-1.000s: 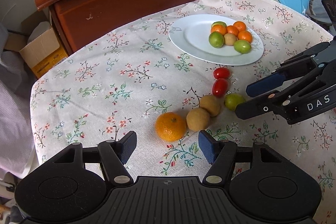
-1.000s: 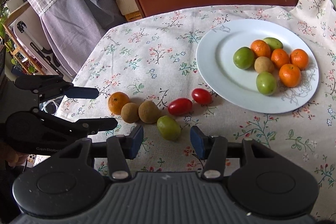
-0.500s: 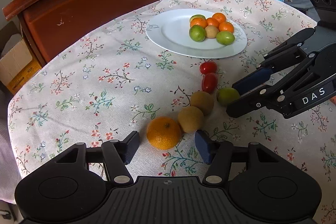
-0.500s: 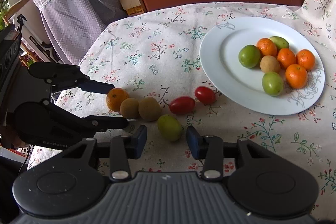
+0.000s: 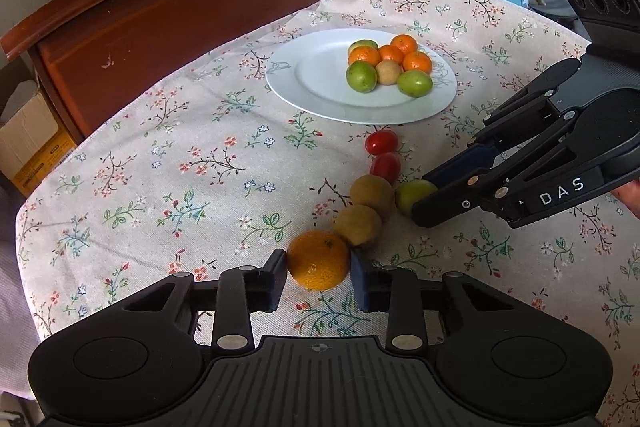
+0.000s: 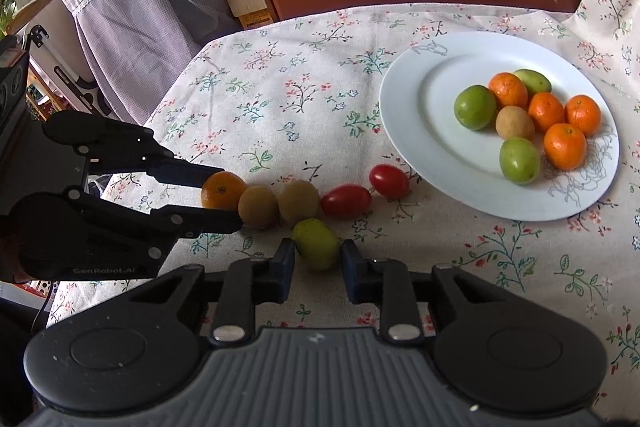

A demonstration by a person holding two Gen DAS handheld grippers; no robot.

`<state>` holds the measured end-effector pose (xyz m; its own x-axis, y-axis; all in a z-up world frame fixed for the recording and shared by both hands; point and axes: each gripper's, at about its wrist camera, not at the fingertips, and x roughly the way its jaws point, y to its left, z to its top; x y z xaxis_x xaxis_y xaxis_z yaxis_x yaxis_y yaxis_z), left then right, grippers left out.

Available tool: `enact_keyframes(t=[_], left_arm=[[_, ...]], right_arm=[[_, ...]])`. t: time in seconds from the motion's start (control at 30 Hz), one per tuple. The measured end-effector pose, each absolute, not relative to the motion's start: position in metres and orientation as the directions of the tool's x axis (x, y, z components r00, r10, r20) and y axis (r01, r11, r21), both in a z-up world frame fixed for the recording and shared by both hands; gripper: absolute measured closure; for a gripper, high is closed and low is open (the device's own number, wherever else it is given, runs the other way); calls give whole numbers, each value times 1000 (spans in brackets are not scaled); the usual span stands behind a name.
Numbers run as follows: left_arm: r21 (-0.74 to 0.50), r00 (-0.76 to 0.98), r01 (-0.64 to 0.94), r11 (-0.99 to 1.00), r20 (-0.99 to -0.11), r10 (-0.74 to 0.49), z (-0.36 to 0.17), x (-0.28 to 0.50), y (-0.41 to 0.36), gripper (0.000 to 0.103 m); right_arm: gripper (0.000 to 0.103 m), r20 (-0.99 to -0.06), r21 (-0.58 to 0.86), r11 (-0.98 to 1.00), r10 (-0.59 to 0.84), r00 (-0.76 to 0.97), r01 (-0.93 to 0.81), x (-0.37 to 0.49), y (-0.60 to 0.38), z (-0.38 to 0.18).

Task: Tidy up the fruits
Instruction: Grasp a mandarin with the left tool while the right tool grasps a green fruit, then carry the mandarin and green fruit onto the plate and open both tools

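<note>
**Both grippers on fruit at the near edge of the table**

Left side first: the loose orange (image 5: 318, 259) sits right between the fingers of the left gripper (image 5: 318, 273), pads at its flanks, jaws narrowed to roughly its width. Whether they are squeezing it I cannot tell. Over on the right, the loose green fruit (image 6: 316, 243) lies between the fingers of the right gripper (image 6: 316, 261), jaws part open, small gaps showing on both sides. It rests on the floral tablecloth (image 5: 168, 163).

Running away from the orange: two brown fruits (image 5: 358, 225) touching one another, then two red tomatoes (image 5: 385, 167) leading toward the white plate (image 5: 320, 87). The plate sits toward the far right corner, carrying four oranges, three green fruits and one brown fruit bunched on its right half. Beyond the far edge stands a dark wooden cabinet (image 5: 180, 11).
</note>
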<state>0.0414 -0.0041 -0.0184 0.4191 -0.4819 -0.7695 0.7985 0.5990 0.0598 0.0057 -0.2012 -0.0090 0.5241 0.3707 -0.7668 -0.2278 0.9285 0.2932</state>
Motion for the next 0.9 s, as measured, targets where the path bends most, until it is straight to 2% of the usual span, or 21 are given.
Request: enact_keyframes(t=[0.47, 0.9], left_arm=[[63, 540, 729, 681, -664, -517, 25, 38, -1, 72], [-33, 600, 668, 744, -567, -564, 57, 48, -23, 72]], right_arm=[[78, -709, 343, 913, 405, 577, -221, 5, -207, 13], [78, -600, 365, 923, 332, 728, -120, 12, -252, 61]])
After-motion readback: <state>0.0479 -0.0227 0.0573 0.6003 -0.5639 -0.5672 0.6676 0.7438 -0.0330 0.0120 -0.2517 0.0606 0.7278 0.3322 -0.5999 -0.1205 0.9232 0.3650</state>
